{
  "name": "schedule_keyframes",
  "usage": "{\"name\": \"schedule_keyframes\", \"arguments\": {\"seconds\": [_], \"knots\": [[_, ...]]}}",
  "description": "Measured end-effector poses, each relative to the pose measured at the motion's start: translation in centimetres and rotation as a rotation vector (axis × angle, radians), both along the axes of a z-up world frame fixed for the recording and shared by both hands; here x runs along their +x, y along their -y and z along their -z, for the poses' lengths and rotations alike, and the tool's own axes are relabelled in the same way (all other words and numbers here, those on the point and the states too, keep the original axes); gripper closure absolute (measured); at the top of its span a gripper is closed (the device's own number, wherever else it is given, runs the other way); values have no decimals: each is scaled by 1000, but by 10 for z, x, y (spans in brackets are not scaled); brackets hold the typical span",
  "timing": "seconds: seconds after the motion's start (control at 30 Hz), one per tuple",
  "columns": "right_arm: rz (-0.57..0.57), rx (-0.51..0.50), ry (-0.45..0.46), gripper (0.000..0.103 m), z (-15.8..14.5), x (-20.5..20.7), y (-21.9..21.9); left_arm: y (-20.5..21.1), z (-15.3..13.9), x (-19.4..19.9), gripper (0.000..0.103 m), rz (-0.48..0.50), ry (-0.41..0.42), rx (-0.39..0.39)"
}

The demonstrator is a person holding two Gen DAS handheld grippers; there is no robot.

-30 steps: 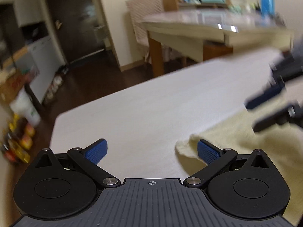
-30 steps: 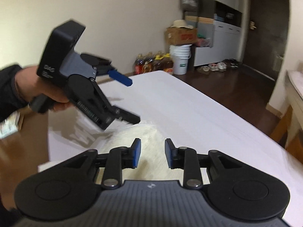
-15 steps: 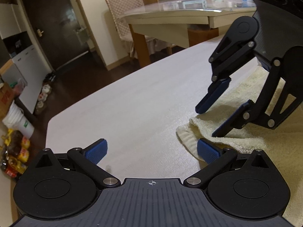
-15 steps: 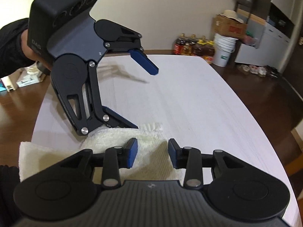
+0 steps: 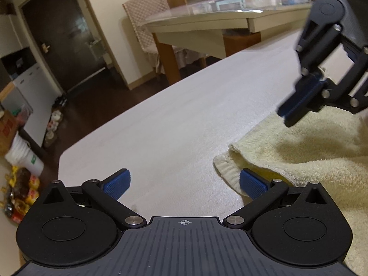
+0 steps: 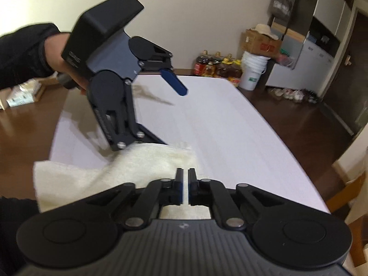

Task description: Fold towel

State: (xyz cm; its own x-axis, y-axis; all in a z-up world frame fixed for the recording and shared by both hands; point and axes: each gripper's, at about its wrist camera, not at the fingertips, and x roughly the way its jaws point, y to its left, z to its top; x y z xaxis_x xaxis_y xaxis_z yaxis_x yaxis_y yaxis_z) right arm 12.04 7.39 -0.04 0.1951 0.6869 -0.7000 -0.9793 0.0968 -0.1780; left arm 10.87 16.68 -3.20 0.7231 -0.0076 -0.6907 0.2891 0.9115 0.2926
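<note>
Here, we list the scene from left to right.
Bottles: we note a cluster of them [image 5: 16, 197] on the floor at the far left of the left wrist view.
Bucket: white [image 5: 24, 158], on the floor just beside the bottles.
Left hand-held gripper [image 5: 184, 185]: released, its blue pads spread wide; the right pad [image 5: 251, 184] touches the towel's edge, the left pad over bare tabletop.
Tabletop [image 5: 174, 124]: pale, carrying the towel.
Towel [image 5: 310, 149]: cream terry, lying rumpled on the tabletop's right part, one corner turned up beside the left gripper's pad.
Right hand-held gripper [image 6: 184, 188]: its jaws have just been closing to a slim gap, above the towel's edge; we cannot tell whether cloth is pinched.
</note>
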Motion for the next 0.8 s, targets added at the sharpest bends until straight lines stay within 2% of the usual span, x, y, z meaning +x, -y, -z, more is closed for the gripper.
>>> {"name": "schedule_keyframes", "arguments": {"seconds": [0.1,0.17,0.2,0.3,0.43,0.57,0.6,0.63,0.8], "knots": [[-46,-9,7,81,3,4,-12,1,0,-1,0,13,3,7],[-124,-49,70,79,7,-1,-24,-3,1,-1,0,7,-9,-18],[-153,-64,92,77,8,-3,-27,-4,1,1,0,4,-16,-32],[-259,-123,183,60,14,-10,-44,-9,1,4,0,13,-24,-56],[-386,-204,251,58,17,-15,-58,-12,1,8,0,30,-31,-64],[-481,-285,247,54,13,-6,-76,-13,1,6,0,44,-27,-58],[-505,-307,243,49,12,-3,-82,-13,1,7,0,46,-26,-59],[-520,-324,234,44,12,0,-87,-14,2,7,0,47,-27,-61],[-562,-395,154,37,11,23,-112,-16,4,9,0,49,-26,-74]]}}
